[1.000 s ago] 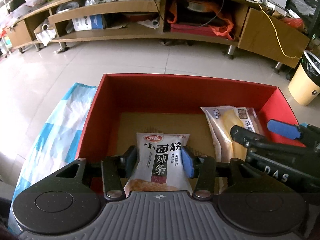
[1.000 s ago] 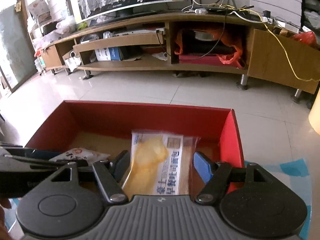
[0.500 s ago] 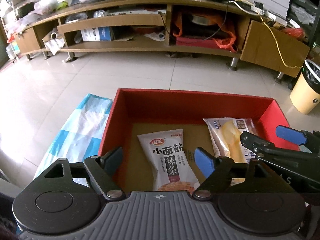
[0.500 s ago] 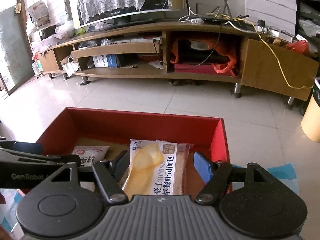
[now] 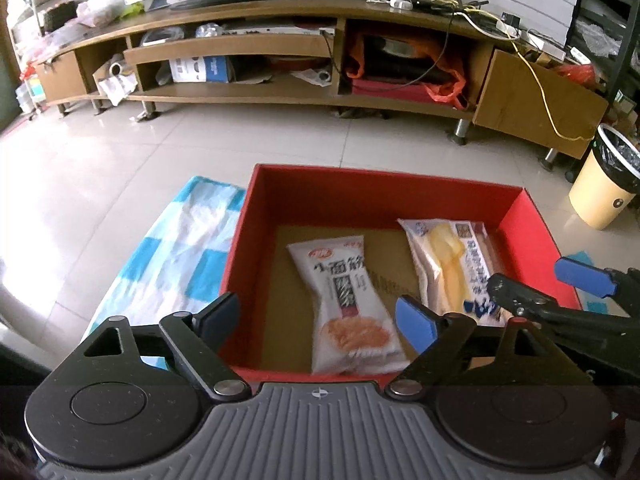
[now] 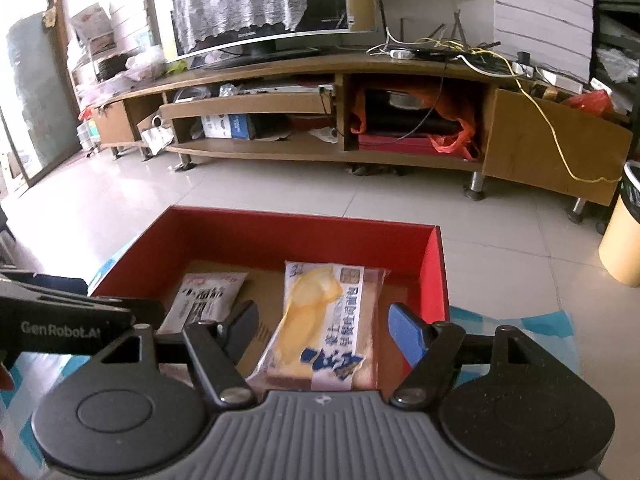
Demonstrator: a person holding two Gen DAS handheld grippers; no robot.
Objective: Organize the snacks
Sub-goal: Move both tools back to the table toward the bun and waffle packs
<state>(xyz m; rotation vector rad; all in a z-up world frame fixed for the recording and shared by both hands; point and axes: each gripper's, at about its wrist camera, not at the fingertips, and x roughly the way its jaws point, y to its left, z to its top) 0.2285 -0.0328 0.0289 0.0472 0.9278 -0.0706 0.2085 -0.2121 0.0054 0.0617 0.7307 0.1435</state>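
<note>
Lower left of the left wrist view: a blue-and-white checked cloth (image 5: 176, 256) lies on the tiled floor, touching the left wall of the red box (image 5: 380, 188); a snagged finger could drag cloth and box together. Lower centre: the left gripper (image 5: 316, 318) stands spread wide and empty, its left finger (image 5: 218, 316) over the box's left wall and its right finger over the floor of the box. A careless descent could catch that wall and shift the box. Between the fingers lies the spicy gluten strip packet (image 5: 346, 300), flat on the cardboard floor and slightly angled. Right of it, apart, lies the toast bread packet (image 5: 452, 264), near the right wall. In the right wrist view, lower centre, the right gripper (image 6: 324, 328) is likewise spread and empty, straddling the bread packet (image 6: 324, 320). The two grippers sit close together, so a collision is a fair risk. Both packets are slick film; a pinch could slip or crush the bread.
</note>
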